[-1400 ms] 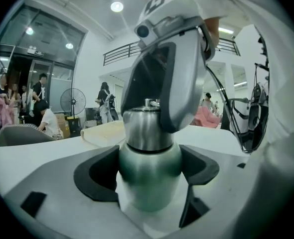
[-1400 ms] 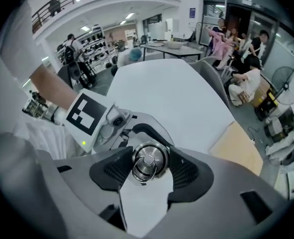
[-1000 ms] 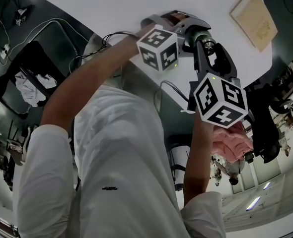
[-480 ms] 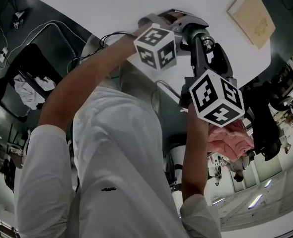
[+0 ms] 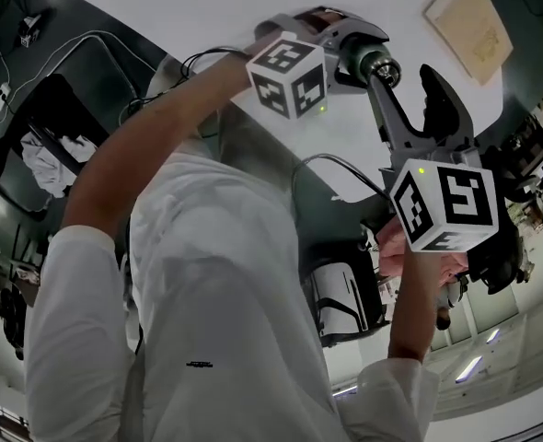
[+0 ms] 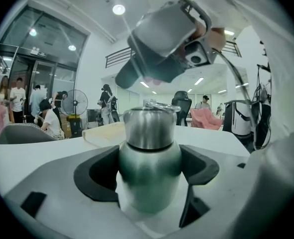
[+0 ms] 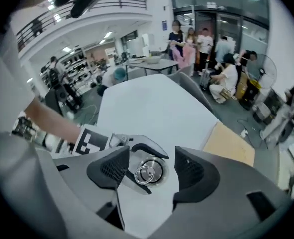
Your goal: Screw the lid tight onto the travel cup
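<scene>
Jaws of the left gripper (image 6: pixel 149 169) are clamped on the lower body of the steel travel cup (image 6: pixel 148 185), which stands upright between its pads with the lid (image 6: pixel 149 127) seated on top. The right gripper (image 7: pixel 148 169) hovers directly above that lid, jaws opening. The lid's ring (image 7: pixel 145 174) shows in the gap between them, and neither pad touches it.

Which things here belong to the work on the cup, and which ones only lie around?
For the job:
- travel cup, clamped in the left gripper
- lid, sitting on the cup
- right gripper, above the lid with its jaws opening and not touching it

Lying about:
- tan book on the white table
- standing fan in the background
</scene>
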The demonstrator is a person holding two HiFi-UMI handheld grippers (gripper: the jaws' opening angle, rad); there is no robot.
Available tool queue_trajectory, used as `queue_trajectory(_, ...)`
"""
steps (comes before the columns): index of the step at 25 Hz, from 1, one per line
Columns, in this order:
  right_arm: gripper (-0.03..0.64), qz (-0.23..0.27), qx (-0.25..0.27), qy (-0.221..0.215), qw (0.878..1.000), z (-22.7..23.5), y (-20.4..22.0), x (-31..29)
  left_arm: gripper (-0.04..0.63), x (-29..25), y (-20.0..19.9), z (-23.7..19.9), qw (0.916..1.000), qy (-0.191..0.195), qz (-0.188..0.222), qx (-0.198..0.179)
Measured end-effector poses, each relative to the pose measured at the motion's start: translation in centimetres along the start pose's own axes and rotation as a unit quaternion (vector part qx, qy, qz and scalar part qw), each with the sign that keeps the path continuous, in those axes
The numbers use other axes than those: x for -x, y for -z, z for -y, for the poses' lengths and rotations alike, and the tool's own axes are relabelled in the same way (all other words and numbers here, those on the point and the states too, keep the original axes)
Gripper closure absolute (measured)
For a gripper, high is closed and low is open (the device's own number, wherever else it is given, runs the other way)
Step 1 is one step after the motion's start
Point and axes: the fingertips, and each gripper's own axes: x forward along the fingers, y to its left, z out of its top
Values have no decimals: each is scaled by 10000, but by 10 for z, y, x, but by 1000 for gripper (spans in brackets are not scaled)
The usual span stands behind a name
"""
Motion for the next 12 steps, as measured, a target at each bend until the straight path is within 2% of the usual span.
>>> queue_trajectory(3,351,-184,1212,-533,9910,-9,-2,1,242,1,0,0,10000,43,27,-17)
queue_trajectory(6,351,-581,2263,-1196,9649,-20,9,1,242,2,1,1,9999,101,31,-36)
queue_trajectory(9,351,-845,3402,-1692,9211,-25,21,-1,242,2,0,2,9998,157,50,-60)
queue_trajectory(10,351,-898,3815,-1817,9019,-25,25,-2,242,1,0,1,9998,166,61,-68)
queue_trajectory(12,351,-987,4637,-2081,8556,-29,35,-6,242,1,0,1,9998,180,73,-71)
